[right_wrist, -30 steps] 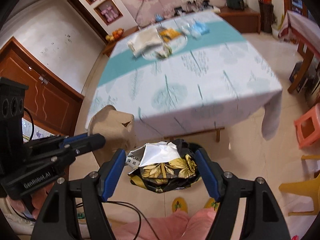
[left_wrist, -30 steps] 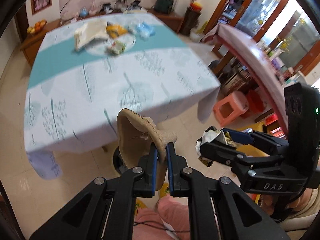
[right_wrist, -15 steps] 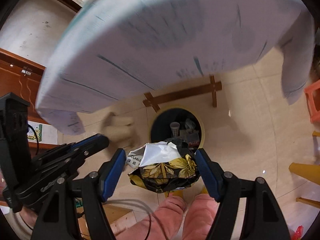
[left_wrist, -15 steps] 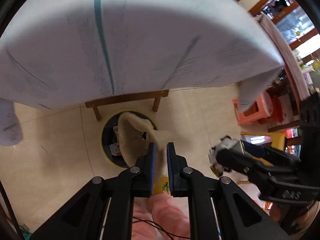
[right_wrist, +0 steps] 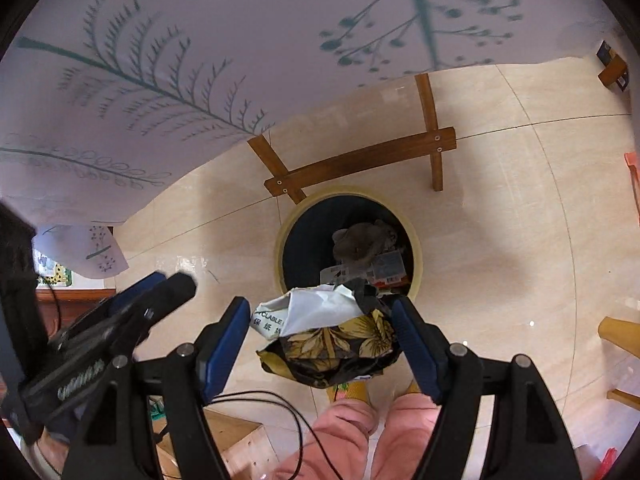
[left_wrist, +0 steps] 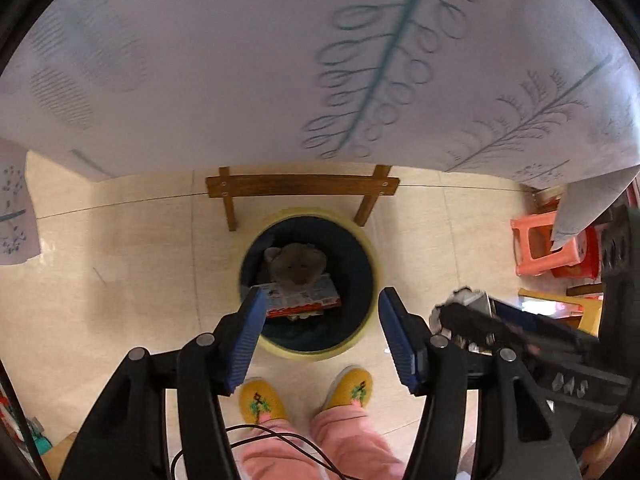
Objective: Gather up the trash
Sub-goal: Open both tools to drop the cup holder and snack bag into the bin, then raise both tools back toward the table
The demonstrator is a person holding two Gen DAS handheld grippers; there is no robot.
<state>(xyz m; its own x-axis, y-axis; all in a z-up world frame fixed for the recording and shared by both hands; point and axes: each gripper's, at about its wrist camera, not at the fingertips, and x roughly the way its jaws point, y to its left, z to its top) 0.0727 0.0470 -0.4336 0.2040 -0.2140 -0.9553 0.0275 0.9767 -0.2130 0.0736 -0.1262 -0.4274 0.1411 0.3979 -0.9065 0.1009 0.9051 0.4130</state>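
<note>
The tablecloth, pale with leaf prints, hangs across the far part of both wrist views, and beneath its edge you see a wooden cross-brace on the tiled floor; just near of the brace stands the round bin, yellow-rimmed and dark inside. In the bin lies a crumpled brown paper piece resting on a red-and-white wrapper; both sit in the left half of the bin's opening. Your left gripper points steeply down over the bin's near rim; its jaws have just been opening and now stand well apart with nothing between them, the brown paper piece lying below and just beyond its left finger. Your right gripper hovers near of the bin, slightly left of its centre; its jaws are spread wide around a crumpled bag, black with yellow flowers and white paper showing at its top; the right pad touches the bag, while at the left pad you cannot tell whether contact remains. Nearest of all, yellow slippers and pink trouser legs mark where you stand.
</note>
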